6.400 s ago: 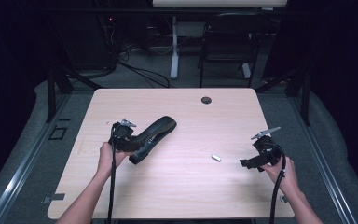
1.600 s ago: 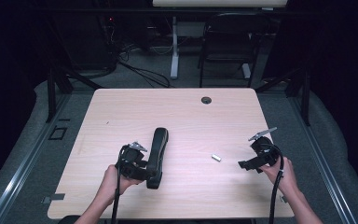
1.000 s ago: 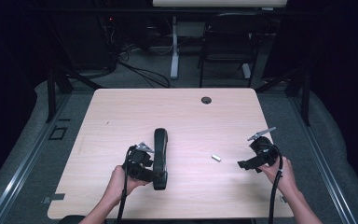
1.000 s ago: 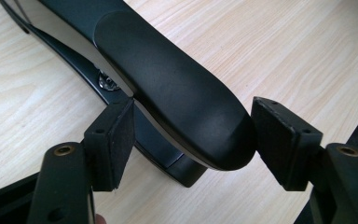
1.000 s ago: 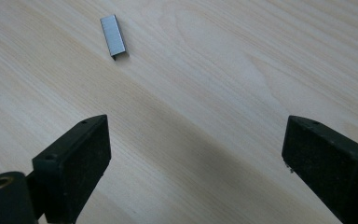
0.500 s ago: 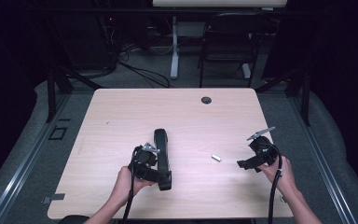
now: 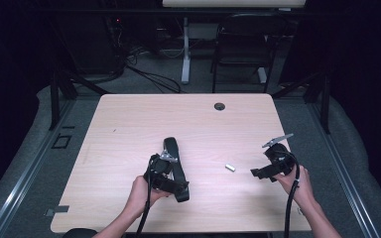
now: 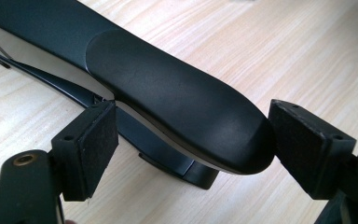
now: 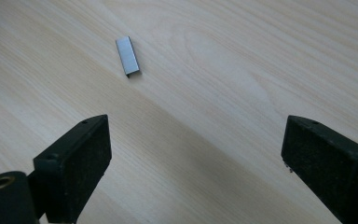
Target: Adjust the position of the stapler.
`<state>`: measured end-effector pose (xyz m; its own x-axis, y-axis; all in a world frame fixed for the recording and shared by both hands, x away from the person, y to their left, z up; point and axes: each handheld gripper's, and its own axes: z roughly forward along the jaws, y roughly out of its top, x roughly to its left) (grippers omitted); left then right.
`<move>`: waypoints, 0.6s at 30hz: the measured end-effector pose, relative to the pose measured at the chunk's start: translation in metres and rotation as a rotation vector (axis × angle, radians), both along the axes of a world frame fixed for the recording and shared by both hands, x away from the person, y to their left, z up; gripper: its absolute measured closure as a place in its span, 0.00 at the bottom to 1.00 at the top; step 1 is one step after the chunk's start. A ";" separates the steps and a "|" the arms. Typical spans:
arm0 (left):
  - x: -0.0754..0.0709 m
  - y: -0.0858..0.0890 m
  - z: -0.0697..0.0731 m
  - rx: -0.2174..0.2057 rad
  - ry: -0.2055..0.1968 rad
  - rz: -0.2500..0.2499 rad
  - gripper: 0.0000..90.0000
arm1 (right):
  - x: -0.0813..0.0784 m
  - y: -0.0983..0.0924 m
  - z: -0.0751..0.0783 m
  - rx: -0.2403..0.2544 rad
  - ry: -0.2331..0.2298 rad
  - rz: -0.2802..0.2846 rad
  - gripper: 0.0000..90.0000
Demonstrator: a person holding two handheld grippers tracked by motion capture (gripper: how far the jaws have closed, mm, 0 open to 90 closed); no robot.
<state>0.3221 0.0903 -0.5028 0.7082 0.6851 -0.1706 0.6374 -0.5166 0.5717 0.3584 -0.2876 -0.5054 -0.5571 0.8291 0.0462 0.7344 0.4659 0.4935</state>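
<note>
Stapler [image 7: 174, 168] flat on table [image 7: 129, 124], rotated lengthwise since earlier. Left gripper [image 8: 191, 140] jaws just opening, straddling stapler's near end, right pad clear — release likely. Staple strip [image 7: 230, 167] right of stapler. Right gripper [image 9: 191, 163] spread wide, empty, right of stapler.

– Was there any writing, a brand or a number to be read anywhere?

– No, none. The black stapler [image 8: 168, 116] bore no legible mark, and neither did the small strip of staples [image 9: 128, 56].

– And the tabletop [image 7: 129, 124]?

– Plain wood grain, with no label or sign on it.
</note>
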 end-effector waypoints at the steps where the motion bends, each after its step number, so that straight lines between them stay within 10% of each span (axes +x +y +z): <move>1: 0.000 0.002 0.001 0.002 -0.003 -0.011 0.20 | -0.001 0.001 0.001 0.013 -0.007 -0.008 0.09; 11: -0.001 0.030 0.008 -0.053 0.007 -0.035 0.11 | -0.006 0.022 0.012 0.061 -0.029 0.023 0.08; 18: 0.010 0.060 0.012 -0.060 -0.020 0.059 0.01 | -0.008 0.051 0.021 0.082 -0.038 0.072 0.06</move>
